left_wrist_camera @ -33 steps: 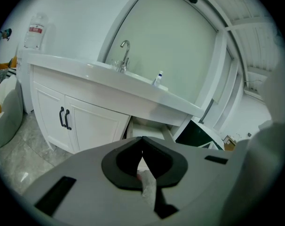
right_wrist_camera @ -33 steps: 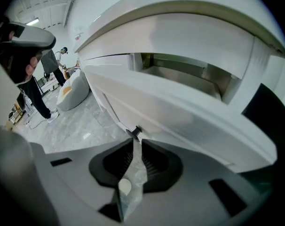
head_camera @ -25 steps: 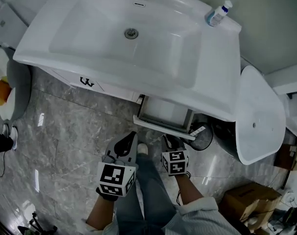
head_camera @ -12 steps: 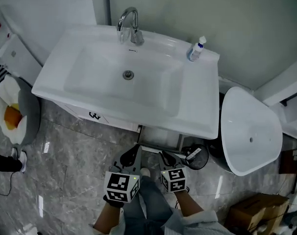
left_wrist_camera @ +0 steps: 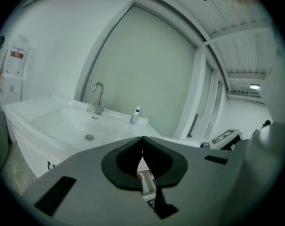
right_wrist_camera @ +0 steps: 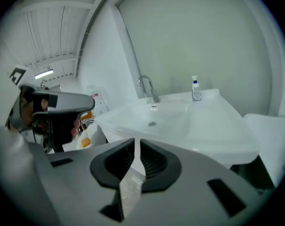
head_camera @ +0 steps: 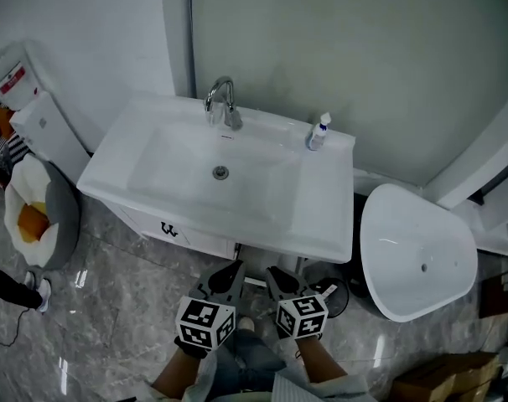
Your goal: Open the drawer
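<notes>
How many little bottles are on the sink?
1. The bottle stands on the sink's back edge, right of the tap. Others may hide under the sink.

Basin (head_camera: 166,170): white, glossy, smooth, ceramic-looking. Faucet (head_camera: 223,99): polished, shiny metal. Floor (head_camera: 111,300): grey marble-patterned tiles, glossy. Bottle (head_camera: 319,134): plastic.

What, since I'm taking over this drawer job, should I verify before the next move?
1. Left gripper jaws together and empty: ok.
2. Right gripper jaws, which have just been closing, a narrow gap apart with nothing between: ok.
3. Drawer pulled open: cannot tell; only a sliver shows below the sink.
4. Both grippers apart from the sink's edge: ok.
5. Bottle upright at the sink's back rim: ok.
</notes>
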Available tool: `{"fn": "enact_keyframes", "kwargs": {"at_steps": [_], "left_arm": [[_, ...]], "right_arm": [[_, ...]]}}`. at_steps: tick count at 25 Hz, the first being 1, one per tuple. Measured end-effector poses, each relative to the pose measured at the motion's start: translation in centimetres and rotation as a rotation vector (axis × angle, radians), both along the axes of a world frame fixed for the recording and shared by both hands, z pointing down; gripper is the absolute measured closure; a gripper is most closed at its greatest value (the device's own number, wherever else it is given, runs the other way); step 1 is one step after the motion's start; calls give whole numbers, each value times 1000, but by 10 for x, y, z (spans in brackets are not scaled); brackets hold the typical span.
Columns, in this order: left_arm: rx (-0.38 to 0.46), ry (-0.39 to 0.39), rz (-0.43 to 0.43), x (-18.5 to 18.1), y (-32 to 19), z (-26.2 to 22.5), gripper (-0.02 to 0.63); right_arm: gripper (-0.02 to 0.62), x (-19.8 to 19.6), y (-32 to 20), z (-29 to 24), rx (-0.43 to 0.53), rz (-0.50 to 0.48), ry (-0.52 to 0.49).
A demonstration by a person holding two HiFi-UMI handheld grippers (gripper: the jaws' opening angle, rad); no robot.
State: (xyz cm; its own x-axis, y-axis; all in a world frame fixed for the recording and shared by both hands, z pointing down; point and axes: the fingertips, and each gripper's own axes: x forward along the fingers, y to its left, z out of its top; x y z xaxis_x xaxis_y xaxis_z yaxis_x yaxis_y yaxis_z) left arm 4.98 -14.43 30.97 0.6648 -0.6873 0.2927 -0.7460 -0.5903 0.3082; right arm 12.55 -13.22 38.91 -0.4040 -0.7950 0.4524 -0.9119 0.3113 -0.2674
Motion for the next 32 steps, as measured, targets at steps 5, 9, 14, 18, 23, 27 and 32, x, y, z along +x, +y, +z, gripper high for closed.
{"fn": "enact_keyframes", "kwargs": {"at_steps": [5,9,14,18,23,27,32], "left_arm": [[57,31,48,9,8,-39,589],[109,80,46,6,13,-75,589],[160,119,41,6,19,-111,589],[208,119,53,10,25,-131,589],[229,125,53,10,32,-141,589],[236,115,55,9,34,-141,589],[230,109,56,7,33,-139,589]], "right_arm": [[549,-3,-10,-75,128,-24,-99],[566,-11,-7,-127,221,-70,-100],[584,-22,2,-182,318,-131,-117],[586,-30,9,-209,362,-178,-97],[586,-31,20,-220,372,-203,-80],[586,-30,22,-219,370,-206,-77],[586,-31,18,-212,347,-213,-91]]}}
